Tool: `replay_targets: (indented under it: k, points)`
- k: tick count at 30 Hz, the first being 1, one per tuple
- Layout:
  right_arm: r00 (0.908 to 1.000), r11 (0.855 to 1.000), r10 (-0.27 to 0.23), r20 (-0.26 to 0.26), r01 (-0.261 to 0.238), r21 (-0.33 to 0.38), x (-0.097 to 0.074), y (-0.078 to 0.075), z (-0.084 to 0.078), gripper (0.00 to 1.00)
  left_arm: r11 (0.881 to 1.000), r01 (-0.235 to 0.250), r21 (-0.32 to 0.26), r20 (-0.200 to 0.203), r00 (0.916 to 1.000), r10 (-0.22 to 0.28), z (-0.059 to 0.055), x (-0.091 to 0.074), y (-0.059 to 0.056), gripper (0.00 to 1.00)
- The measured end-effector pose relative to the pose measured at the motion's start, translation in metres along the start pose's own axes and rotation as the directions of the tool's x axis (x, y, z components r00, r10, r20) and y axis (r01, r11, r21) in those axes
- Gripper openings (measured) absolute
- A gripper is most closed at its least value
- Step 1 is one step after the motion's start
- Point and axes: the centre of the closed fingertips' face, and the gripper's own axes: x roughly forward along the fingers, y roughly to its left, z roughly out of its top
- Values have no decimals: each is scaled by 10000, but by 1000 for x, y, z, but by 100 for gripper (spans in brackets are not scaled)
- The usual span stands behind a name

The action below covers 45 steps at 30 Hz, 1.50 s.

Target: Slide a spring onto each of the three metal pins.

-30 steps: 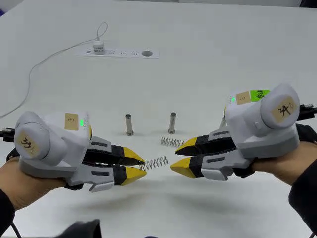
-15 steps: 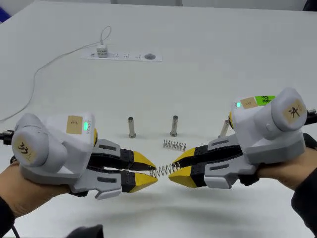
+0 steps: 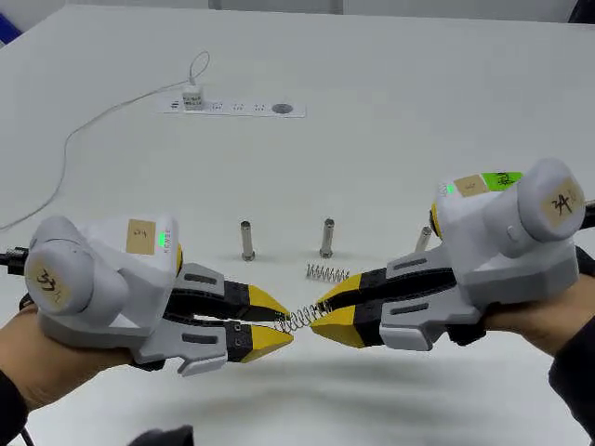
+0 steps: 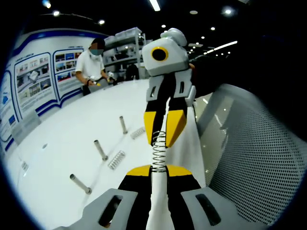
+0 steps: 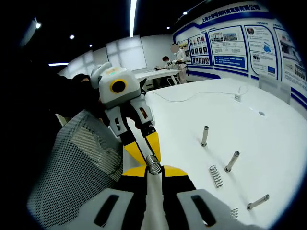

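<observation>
Spring point(image 3: 299, 318): held clear of the table point(image 3: 418, 121), roughly level, with one end in each gripper.

Left gripper point(image 3: 271, 321): clamped on one end. Its own view shows the coil running straight out from between the tips.

Right gripper point(image 3: 325, 316): tips closed on the opposite end. Its own view shows the coil end-on.

Judgement: the two-handed hold serves to pass or re-seat the spring. One gripper would then have it by an end, leaving the bore free to meet a pin.

Pins: three, standing just beyond the grippers.
- First pin point(image 3: 246, 240) and second pin point(image 3: 327, 237) are in plain sight.
- Third pin point(image 3: 423, 240) is partly hidden behind the right gripper.
- All three are bare.

Loose springs: two, lying flat on the table.
- One loose spring point(image 3: 327, 272) is between the second pin and the grippers.
- Another loose spring point(image 4: 137, 132) is near the third pin, seen in the left gripper view.

Judgement: no pin is fitted yet, and the work is on the first of three.
</observation>
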Motion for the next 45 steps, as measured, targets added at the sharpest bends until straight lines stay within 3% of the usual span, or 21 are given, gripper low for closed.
replay_targets:
  k: [10,35,45]
  points:
    - [9998,9982,7,192,5,-606,12,9,19,12,10000,-19,-25,60,10000,19,0,0,0,10]
    - [9994,9960,-224,282,247,-861,18,4,27,12,9993,-147,-353,309,9994,158,0,-1,3,11]
    - [9987,9946,-379,341,410,-950,20,-2,35,12,9936,-564,-979,548,9966,620,0,-9,15,24]
